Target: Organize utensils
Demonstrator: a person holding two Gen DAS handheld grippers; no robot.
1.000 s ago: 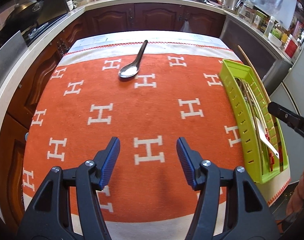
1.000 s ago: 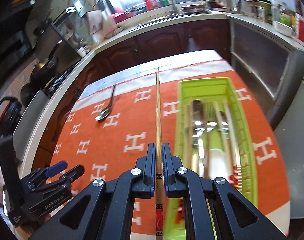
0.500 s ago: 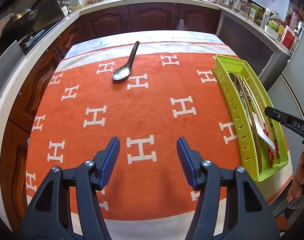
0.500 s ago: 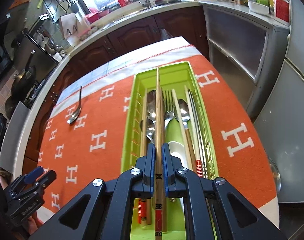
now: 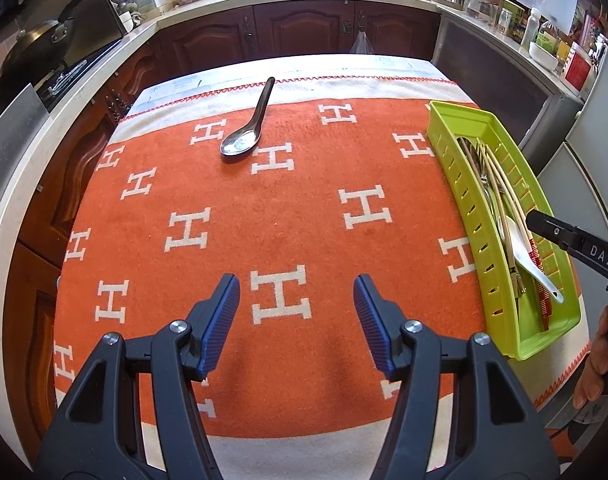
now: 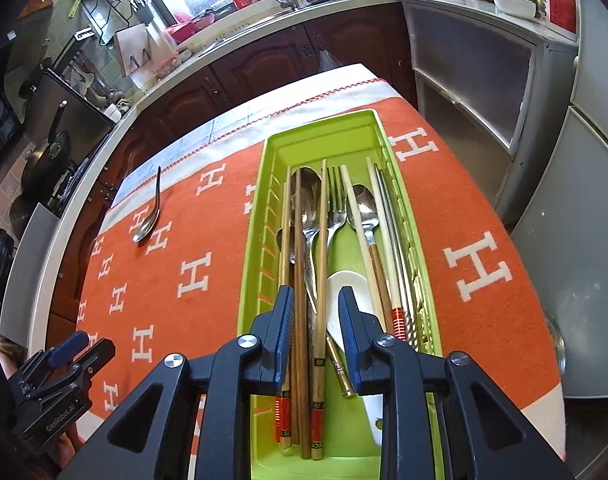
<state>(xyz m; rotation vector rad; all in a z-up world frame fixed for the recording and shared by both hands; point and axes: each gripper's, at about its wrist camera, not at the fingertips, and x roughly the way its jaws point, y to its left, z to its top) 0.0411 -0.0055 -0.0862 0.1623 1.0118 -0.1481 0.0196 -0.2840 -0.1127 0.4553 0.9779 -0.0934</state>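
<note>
We are holding the right tool (image 6: 316, 312) over the near end of the green tray (image 6: 255, 216), its jaws having just been opening; they are now standing a little apart with a wooden chopstick (image 6: 323, 240) lying between them, and the pads are not pressing on it. That chopstick is resting in the tray among other chopsticks, a fork (image 6: 336, 196), metal spoons and a white spoon (image 6: 344, 288), all lying lengthwise. The tray is sitting on the orange cloth (image 5: 263, 220) patterned with white H shapes that is covering the worktop, near its right edge. We are keeping the left tool (image 5: 295, 312) above the near part of the cloth, jaws spread wide with nothing between them. One dark-handled spoon (image 5: 247, 128) is lying alone on the cloth toward the far side, well apart from the tray, bowl up and facing us.
</note>
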